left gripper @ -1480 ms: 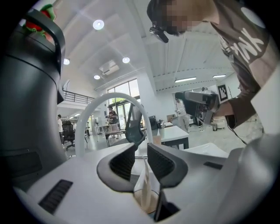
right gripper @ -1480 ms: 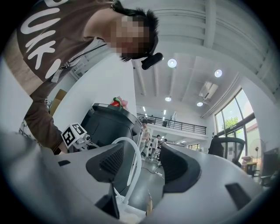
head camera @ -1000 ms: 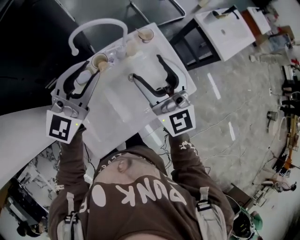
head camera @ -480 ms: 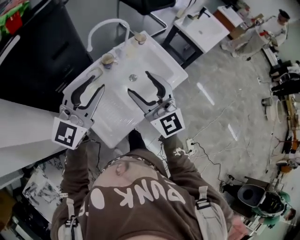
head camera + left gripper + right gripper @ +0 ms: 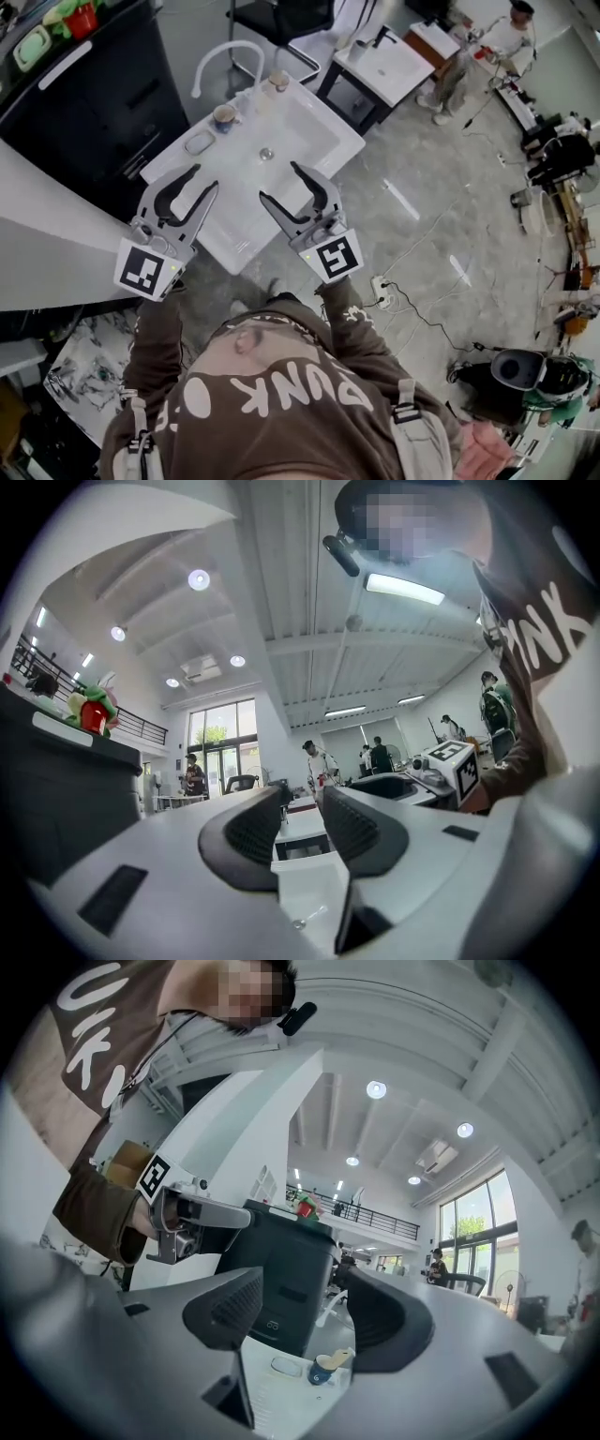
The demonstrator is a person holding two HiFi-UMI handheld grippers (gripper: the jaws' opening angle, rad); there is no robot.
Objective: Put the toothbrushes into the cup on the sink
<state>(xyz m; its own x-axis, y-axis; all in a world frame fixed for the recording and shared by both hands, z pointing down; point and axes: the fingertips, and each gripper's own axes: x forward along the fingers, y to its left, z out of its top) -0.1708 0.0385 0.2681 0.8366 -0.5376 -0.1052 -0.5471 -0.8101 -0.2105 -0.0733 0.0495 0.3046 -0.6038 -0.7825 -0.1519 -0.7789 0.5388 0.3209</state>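
Left gripper (image 5: 205,177): jaws spread, empty; right gripper (image 5: 279,182): jaws closing on nothing; both over the near edge of the sink (image 5: 300,122). Cup (image 5: 224,116) holding a toothbrush (image 5: 335,1358) at the back rim, soap dish (image 5: 199,142) beside. Black cabinet (image 5: 84,103) crowds left; open floor (image 5: 422,216) right.

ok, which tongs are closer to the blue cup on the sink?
Left, by the head view. The left tongs hang short of the cup, on the person's side. The right tongs, jaws closing on nothing, sit further right, over the front of the sink.
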